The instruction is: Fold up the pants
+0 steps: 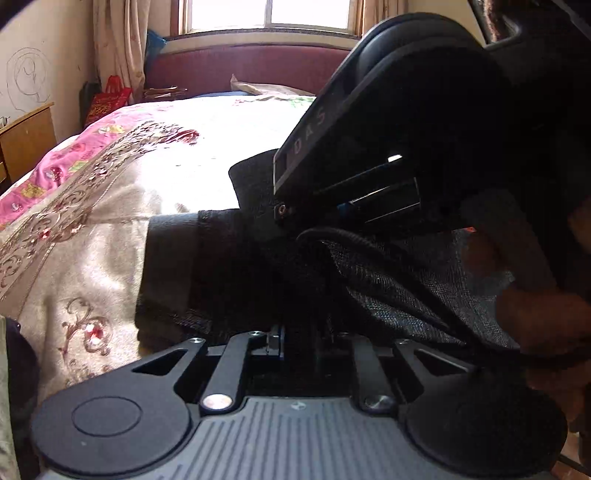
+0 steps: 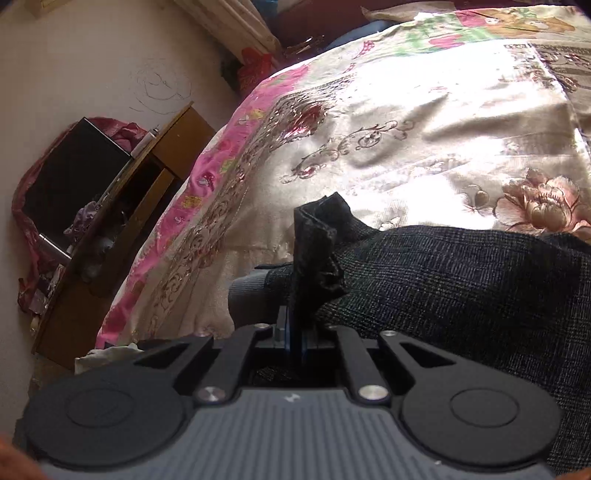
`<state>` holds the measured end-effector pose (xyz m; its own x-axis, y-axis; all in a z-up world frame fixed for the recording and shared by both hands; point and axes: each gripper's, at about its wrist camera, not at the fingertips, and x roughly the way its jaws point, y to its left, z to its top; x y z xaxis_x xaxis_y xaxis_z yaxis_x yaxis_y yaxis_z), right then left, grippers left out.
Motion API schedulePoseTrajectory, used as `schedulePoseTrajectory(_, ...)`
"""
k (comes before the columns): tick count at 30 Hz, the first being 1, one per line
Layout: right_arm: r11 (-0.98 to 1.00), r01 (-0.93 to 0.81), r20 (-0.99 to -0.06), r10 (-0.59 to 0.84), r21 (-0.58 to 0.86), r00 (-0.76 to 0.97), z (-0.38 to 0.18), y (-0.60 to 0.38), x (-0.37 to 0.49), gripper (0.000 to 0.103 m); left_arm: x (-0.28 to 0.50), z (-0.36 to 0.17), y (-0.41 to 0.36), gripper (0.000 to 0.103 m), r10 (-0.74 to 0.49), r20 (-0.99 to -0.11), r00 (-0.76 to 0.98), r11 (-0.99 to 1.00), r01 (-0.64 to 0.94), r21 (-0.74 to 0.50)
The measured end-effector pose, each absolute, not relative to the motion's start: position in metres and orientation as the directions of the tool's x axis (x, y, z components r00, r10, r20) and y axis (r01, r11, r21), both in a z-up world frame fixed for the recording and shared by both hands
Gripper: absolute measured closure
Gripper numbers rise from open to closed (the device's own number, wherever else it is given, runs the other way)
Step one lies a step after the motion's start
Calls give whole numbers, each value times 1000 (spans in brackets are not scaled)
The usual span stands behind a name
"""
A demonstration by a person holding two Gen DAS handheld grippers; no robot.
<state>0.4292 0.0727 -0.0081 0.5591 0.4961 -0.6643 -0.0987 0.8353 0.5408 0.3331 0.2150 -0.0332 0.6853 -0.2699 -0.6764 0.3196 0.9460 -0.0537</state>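
Pinching a bunched bit of the dark pants, the right gripper has its two fingers almost together, and the cloth sticks up out of them in a crumpled tuft. The left gripper is squeezed on the same pants too, a little wider, with thick dark cloth packed between its fingers. From the left wrist view the right gripper's big black body sits just beside, up and to the right, so the two are close together. A hand shows at the right edge there.

The pants lie on the near part of the bed, reaching from the grippers out to the right. Past them the flowery bedspread is wide and bright with sun. The bed's left edge drops off near a wooden desk by the wall. A red headboard and a window stand at the far end.
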Motion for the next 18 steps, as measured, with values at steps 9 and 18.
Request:
schedulePoseTrajectory(9, 904, -220, -699, 423, 366, 576, -23, 132, 427, 94, 328, -48, 240, 71, -241, -696, 677, 957, 286, -54)
schedulePoseTrajectory(18, 879, -393, -647, 467, 268, 602, -9, 137, 412, 94, 308, -43, 239, 71, -230, -699, 677, 959, 279, -45)
